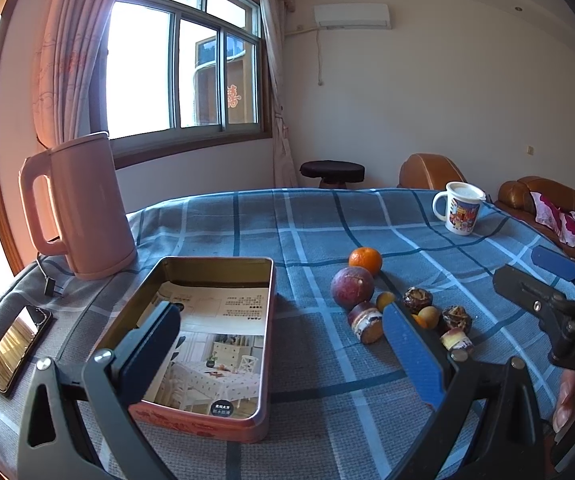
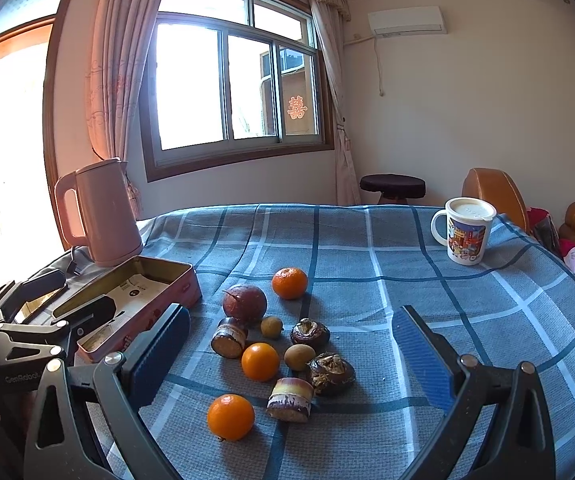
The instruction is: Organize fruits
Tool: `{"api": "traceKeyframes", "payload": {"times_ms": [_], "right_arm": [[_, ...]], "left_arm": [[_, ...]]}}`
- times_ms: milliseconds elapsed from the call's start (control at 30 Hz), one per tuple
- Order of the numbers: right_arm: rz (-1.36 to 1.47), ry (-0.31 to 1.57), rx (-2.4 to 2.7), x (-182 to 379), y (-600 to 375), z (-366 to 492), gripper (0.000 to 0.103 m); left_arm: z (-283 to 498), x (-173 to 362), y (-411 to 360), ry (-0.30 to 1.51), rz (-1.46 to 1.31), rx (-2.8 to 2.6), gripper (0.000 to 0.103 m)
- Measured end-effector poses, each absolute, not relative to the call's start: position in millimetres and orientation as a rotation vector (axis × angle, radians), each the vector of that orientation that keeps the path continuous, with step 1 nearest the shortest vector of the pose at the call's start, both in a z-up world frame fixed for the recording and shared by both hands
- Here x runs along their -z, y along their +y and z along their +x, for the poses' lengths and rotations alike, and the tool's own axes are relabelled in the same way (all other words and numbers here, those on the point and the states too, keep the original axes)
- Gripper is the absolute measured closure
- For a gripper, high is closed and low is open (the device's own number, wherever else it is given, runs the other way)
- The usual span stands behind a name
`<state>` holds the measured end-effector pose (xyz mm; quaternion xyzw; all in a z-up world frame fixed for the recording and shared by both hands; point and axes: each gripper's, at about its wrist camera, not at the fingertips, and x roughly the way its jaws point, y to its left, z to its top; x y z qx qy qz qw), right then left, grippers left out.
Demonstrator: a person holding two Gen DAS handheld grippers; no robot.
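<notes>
A pile of fruit lies on the blue checked cloth: three oranges, one far (image 2: 289, 282), one middle (image 2: 260, 361), one near (image 2: 231, 417), a dark purple passion fruit (image 2: 245, 302), two sugarcane pieces (image 2: 290, 400), two dark water chestnuts (image 2: 331, 373) and small yellow-brown fruits (image 2: 299, 357). A pink tin box (image 1: 207, 344) stands open to their left, with only a printed sheet inside. My left gripper (image 1: 283, 352) is open and empty, over the box's right side. My right gripper (image 2: 291, 360) is open and empty, just above the fruit pile.
A pink kettle (image 1: 79, 208) stands at the back left behind the box, its plug on the cloth. A phone (image 1: 17, 346) lies at the left edge. A lidded cartoon mug (image 2: 467, 236) stands at the back right. Brown sofas sit beyond the table.
</notes>
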<state>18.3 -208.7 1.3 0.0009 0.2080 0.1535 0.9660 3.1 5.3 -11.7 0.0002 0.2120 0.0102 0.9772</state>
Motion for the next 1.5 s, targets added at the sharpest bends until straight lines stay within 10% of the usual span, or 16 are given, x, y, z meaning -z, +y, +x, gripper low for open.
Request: {"api": "traceKeyframes", "payload": {"times_ms": [1500], "right_arm": [[0.106,0.491,-0.211,35,-268,28,0.001]], "left_arm": [[30,67,-79,0.687,0.031,0.274,0.012]]}}
